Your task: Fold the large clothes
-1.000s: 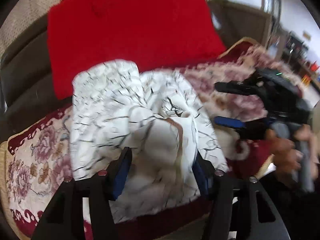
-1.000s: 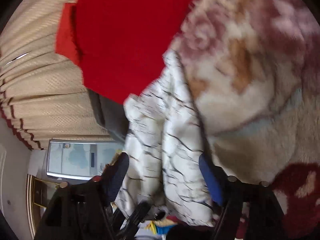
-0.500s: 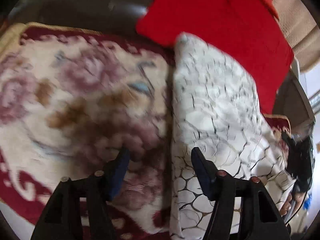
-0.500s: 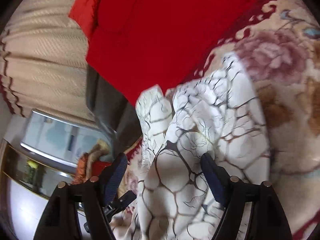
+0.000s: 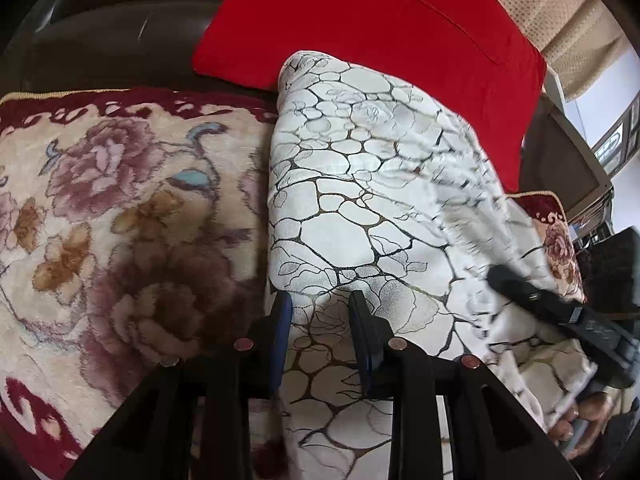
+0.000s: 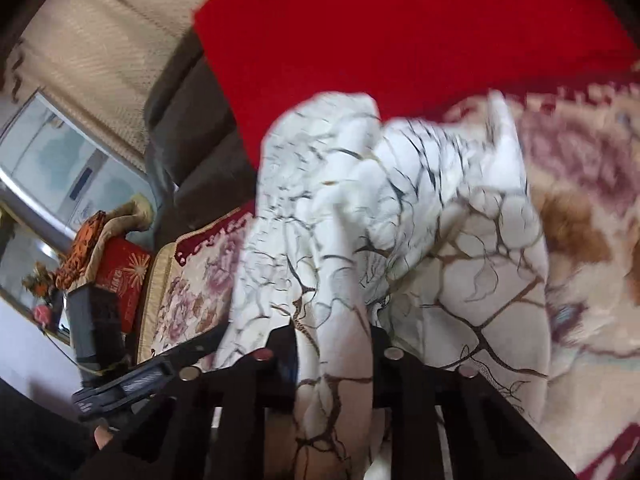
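left claw point(image 5: 320, 308) seemingly pinching white garment point(image 5: 360, 208), floral blanket point(image 5: 120, 220)

Your left wrist camera looks forward along its fingers point(image 5: 284, 312), close over the white crackle-print garment point(image 5: 360, 208) on the floral blanket point(image 5: 120, 200), facing the red cushion point(image 5: 380, 32). Your right wrist camera sits just as close, facing the same cushion point(image 6: 400, 40). Both views share garment point(image 6: 400, 220), blanket point(image 6: 580, 180) and cushion; each catches the other gripper at its edge.

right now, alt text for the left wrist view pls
The left gripper pinches a white garment with a dark cracked pattern, lying on a floral blanket. A red cushion sits behind; the right gripper reaches in from the right.
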